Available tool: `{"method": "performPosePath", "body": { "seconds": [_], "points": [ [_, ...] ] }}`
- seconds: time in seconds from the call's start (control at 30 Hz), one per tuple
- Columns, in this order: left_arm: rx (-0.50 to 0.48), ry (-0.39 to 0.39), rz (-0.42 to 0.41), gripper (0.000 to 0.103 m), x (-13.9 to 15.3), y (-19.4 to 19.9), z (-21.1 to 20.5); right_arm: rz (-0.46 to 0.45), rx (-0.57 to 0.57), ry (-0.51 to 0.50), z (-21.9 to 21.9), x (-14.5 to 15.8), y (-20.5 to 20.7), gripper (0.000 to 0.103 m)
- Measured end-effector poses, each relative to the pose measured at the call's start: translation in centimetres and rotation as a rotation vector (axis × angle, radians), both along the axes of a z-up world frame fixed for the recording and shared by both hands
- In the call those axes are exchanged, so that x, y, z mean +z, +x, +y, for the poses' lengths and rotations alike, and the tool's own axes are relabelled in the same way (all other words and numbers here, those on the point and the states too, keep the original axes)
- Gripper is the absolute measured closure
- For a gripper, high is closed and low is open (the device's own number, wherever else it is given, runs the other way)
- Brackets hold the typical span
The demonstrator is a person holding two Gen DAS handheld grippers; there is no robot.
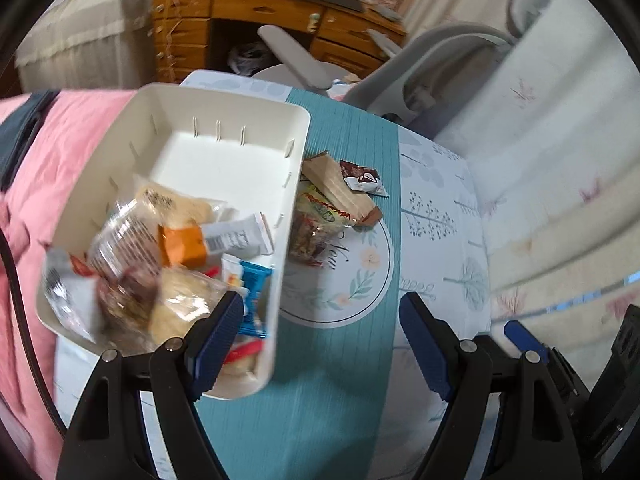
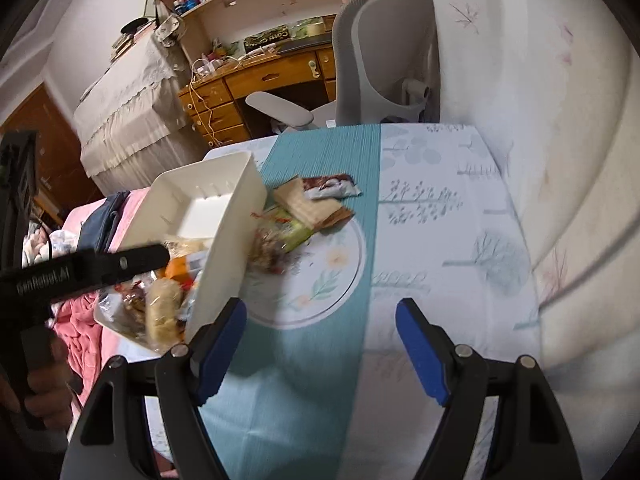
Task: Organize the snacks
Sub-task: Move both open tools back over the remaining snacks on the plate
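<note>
With both the left hand-held gripper (image 1: 320, 344) and the right hand-held gripper (image 2: 320, 350) spread and empty, the brown-and-white foil snack packet (image 2: 330, 187) should be pinched mid-body and lifted clear into the white rectangular plastic bin (image 2: 224, 216).

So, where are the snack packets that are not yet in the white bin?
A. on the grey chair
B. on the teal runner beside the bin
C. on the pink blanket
B: several snack packets lie on the teal runner right of the white bin.
</note>
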State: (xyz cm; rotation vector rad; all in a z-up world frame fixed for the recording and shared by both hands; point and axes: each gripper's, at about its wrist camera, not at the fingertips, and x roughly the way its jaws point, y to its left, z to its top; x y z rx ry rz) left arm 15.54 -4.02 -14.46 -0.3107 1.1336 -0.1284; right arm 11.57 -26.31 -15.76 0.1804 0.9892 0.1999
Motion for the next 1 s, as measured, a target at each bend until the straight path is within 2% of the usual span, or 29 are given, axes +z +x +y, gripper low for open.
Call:
{"method": "performPosePath", "body": {
  "seconds": [0.23, 0.3, 0.4, 0.5, 0.73, 0.87, 1.0],
  "points": [
    [0.142, -0.026, 0.025, 0.022, -1.4, 1.3, -2.8, -0.054, 0.056, -0.018, -2.7, -0.2, 5.1, 0.025],
    [0.203, -0.036, 0.028, 0.017, -1.7, 1.8, -3.4, -0.054, 0.069, -0.021, -3.0, -0.5, 6.5, 0.025],
    [0.269, -0.048, 0.061, 0.015, -2.5, 2.8, -4.2, -0.062, 0.091, -0.019, -3.5, -1.0, 8.8, 0.025],
    [0.303, -0.037, 0.076, 0.015, -3.3, 3.7, -5.0, -0.040, 0.105, 0.005, -3.6, -1.9, 11.1, 0.025],
    [0.464, 0.032, 0.072, 0.015, -4.7, 6.2, -5.0, -0.031, 0.134, 0.084, -3.5, -4.4, 15.4, 0.025],
    [0.565, 0.033, 0.103, 0.015, -5.9, 7.2, -4.6, -0.019, 0.177, 0.128, -3.0, -6.3, 17.9, 0.025],
    [0.609, 0.070, 0.099, 0.015, -6.7, 7.8, -5.1, -0.004, 0.213, 0.179, -2.6, -8.2, 20.0, 0.025]
  ]
}}
